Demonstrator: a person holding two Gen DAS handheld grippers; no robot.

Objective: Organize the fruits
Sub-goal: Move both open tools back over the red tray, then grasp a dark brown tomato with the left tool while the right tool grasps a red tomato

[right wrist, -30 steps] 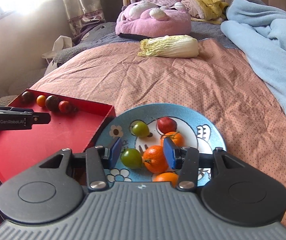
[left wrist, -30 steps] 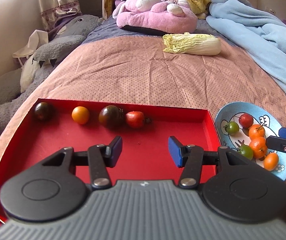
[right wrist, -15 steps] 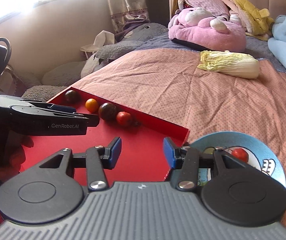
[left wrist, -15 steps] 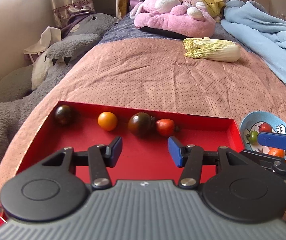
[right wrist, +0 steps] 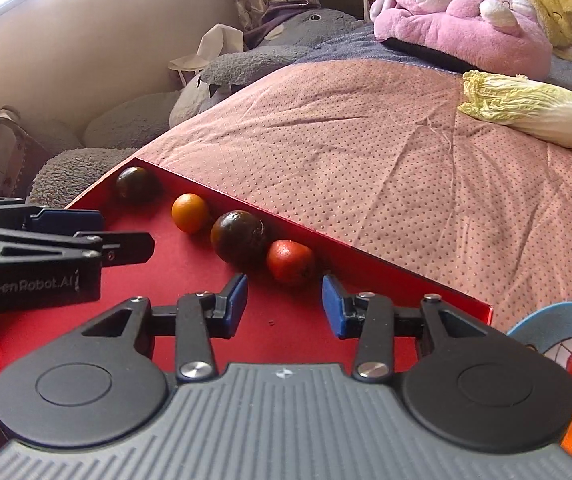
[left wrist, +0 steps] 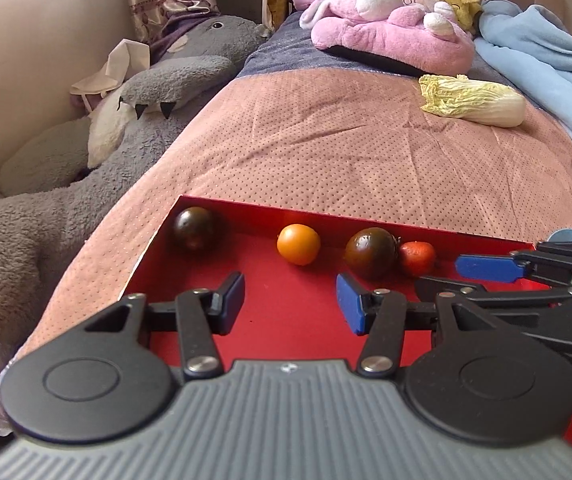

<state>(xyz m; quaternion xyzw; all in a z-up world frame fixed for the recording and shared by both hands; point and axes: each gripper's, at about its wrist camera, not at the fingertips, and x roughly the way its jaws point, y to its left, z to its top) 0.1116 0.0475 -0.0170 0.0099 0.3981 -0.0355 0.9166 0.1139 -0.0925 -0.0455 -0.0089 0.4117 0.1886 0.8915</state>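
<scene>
Both grippers, left gripper [left wrist: 290, 300] and right gripper [right wrist: 283, 306], hang with fingers spread and empty, the right's just narrowing; crowded over the red tray [right wrist: 189, 264], they could collide or knock the red tomato [right wrist: 290, 262].

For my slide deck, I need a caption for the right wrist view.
Right gripper, fingers open and empty, hovers over the red tray near four tomatoes lined along its far wall.

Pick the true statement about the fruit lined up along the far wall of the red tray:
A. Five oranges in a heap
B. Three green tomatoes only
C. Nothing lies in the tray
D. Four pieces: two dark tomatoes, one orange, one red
D: along the far wall of the red tray lie a dark tomato, an orange tomato, a second dark tomato and a red tomato.
</scene>
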